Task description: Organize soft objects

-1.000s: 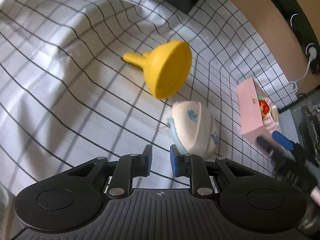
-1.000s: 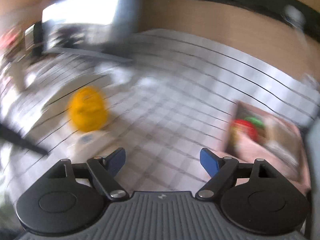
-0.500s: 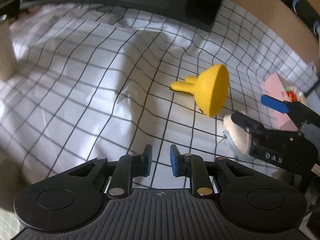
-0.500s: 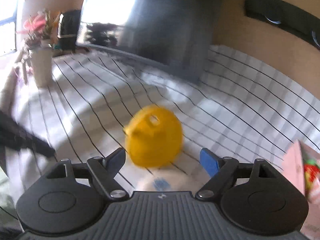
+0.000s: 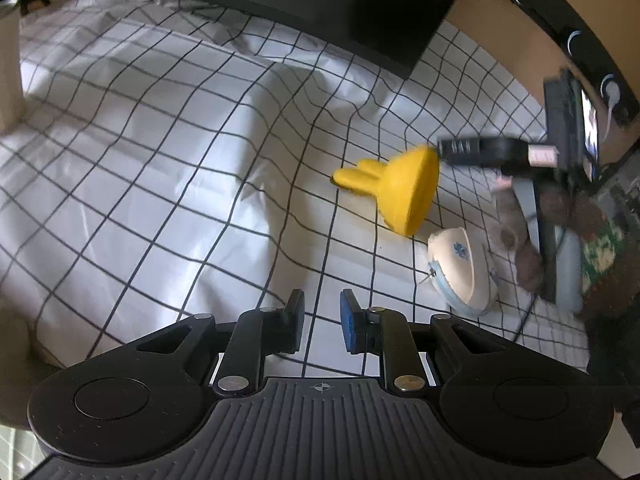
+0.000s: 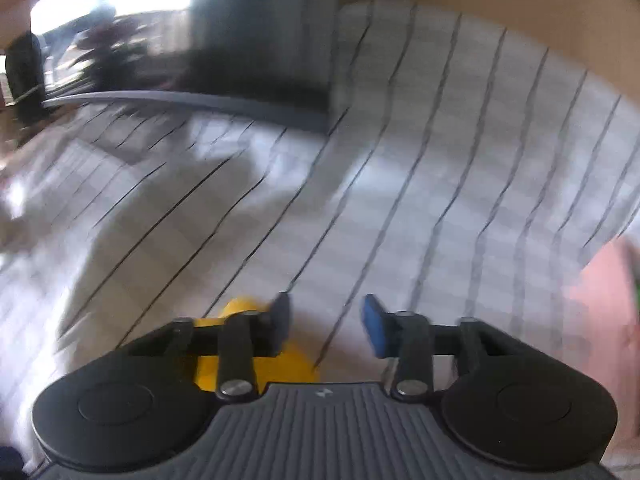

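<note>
A yellow soft toy with a flared base and two ear-like prongs (image 5: 396, 192) lies on its side on the white checked cloth (image 5: 160, 160). A cream pouch with blue print and a zipper (image 5: 460, 272) lies just right of it. My left gripper (image 5: 322, 326) hovers near the cloth's front, its jaws almost together and empty. My right gripper (image 6: 326, 326) is part open with nothing between its fingers; it is above the yellow toy (image 6: 240, 312), which shows under its left finger. It also shows in the left wrist view (image 5: 480, 148) beside the toy's base.
A dark monitor (image 5: 320, 0) stands at the back of the cloth. A pink box (image 6: 608, 300) sits at the right. A pale vase (image 5: 8, 64) stands at the far left. A wooden wall with a power strip (image 5: 580, 40) runs behind.
My right gripper has moved forward over the yellow toy and its jaws have narrowed. My left gripper has drawn back and left, so the toy and pouch appear farther right.
</note>
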Tool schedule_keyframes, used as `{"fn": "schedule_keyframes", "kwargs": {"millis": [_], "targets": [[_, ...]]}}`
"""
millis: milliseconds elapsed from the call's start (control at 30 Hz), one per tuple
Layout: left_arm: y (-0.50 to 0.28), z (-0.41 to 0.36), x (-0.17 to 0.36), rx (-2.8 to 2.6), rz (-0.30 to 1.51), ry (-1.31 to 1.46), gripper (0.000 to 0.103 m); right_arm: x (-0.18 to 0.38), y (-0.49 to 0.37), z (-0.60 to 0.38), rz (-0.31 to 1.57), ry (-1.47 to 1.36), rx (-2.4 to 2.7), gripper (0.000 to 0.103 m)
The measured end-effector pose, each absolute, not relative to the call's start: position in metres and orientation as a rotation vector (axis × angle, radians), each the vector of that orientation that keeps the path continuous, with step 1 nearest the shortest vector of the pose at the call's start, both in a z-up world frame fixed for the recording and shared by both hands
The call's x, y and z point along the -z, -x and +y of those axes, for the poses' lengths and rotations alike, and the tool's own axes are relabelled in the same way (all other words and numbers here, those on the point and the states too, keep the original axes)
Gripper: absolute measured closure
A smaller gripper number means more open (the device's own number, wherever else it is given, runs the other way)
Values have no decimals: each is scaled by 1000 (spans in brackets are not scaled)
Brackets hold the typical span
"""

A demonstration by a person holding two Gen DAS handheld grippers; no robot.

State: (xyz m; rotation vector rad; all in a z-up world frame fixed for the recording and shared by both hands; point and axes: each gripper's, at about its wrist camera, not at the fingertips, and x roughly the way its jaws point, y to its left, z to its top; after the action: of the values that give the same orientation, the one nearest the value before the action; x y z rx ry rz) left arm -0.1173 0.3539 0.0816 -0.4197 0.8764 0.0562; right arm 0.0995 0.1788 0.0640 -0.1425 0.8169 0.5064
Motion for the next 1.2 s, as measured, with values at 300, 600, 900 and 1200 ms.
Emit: {"fn": "schedule_keyframes", "kwargs": {"millis": [300,600,900,1200], "targets": [[109,365,-77,67,797,491,82,-75,-24,172,818,124,-737,68],[73,358,-59,126,789,690,82,-69,30,171,731,326,-724,57],[55,364,-31,13,849,785,81,-78,46,117,664,418,-594,48],[81,353,-34,34,842,780,80,-78,58,88,632,441,-654,44]]}}
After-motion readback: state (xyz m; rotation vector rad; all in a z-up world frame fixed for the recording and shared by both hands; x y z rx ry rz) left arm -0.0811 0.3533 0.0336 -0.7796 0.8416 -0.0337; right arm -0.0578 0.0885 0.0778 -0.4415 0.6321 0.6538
